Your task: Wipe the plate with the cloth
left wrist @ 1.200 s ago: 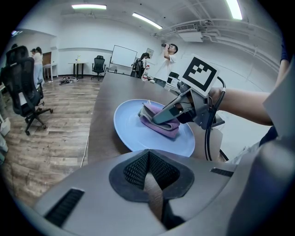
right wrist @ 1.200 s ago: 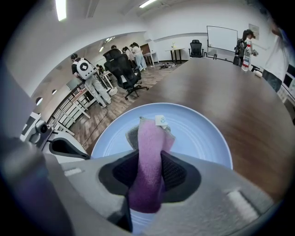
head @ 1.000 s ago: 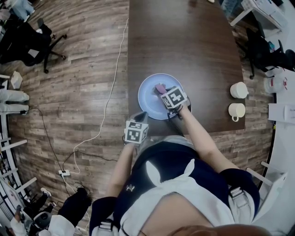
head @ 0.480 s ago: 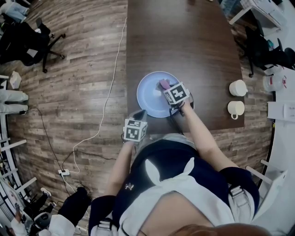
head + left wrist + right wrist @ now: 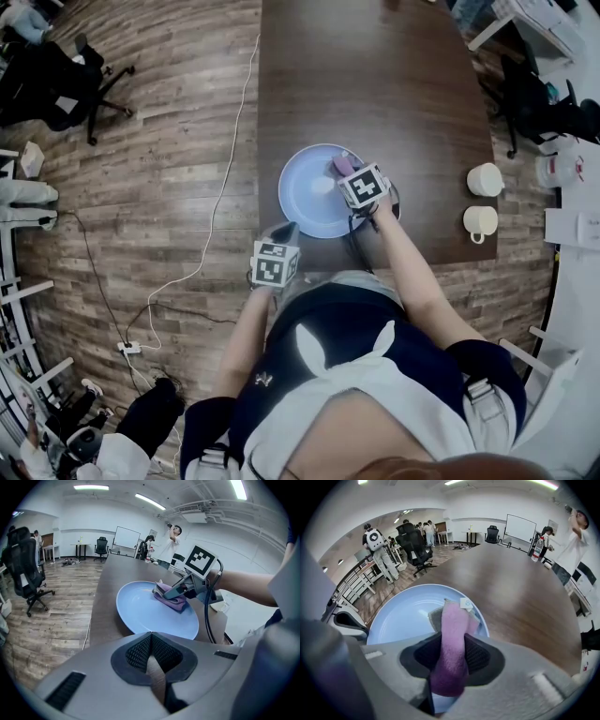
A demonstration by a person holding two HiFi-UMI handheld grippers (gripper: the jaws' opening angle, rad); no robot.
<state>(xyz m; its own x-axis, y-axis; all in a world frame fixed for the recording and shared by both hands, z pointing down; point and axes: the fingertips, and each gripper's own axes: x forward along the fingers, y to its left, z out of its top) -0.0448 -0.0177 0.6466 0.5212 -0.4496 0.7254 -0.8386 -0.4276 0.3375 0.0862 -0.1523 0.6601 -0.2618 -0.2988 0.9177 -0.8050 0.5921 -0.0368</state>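
**Plate Wiping: Cloth at Right Rim**

The dark table [image 5: 375, 75] carries a light blue plate [image 5: 305, 192] near its front edge. Two white cups [image 5: 486, 180] stand well apart to the right. The right gripper [image 5: 449, 658] clamps the purple cloth [image 5: 452, 630] on the plate, shifted rightward since earlier. The cloth's white tag [image 5: 466, 603] is illegible. The left gripper [image 5: 152, 656] is closed and empty.

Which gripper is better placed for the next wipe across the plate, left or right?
Right. The right gripper pinches the purple cloth on the blue plate, its jaws just opened slightly. The left gripper is shut and empty, short of the plate's near rim.
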